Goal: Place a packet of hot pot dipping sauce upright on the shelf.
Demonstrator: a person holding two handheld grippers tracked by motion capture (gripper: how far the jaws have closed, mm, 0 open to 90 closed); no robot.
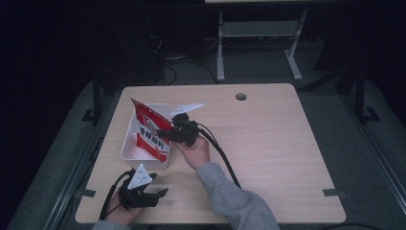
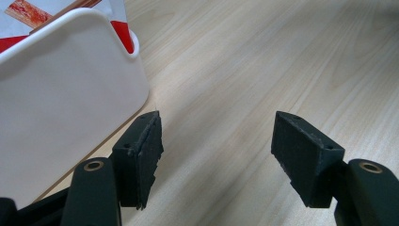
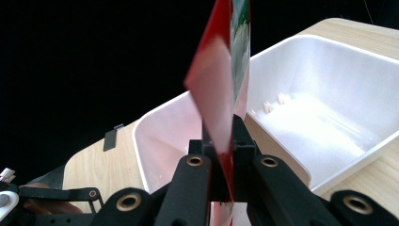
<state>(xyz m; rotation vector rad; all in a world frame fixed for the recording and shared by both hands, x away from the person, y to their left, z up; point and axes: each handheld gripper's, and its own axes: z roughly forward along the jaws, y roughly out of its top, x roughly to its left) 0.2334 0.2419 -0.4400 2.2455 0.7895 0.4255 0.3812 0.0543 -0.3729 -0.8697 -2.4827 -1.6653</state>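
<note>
Your right claw (image 1: 165,132) pinches the red packet (image 1: 152,132) over the white bin (image 1: 127,141), left of centre on the tabletop (image 1: 268,143). Your left claw (image 1: 160,194) sits spread, lower left.

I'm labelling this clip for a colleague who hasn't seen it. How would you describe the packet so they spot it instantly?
On the wooden table, look to the left half for the white tub. Over it the right gripper pinches a flat red packet with white panels and print, the one colourful thing there.
</note>
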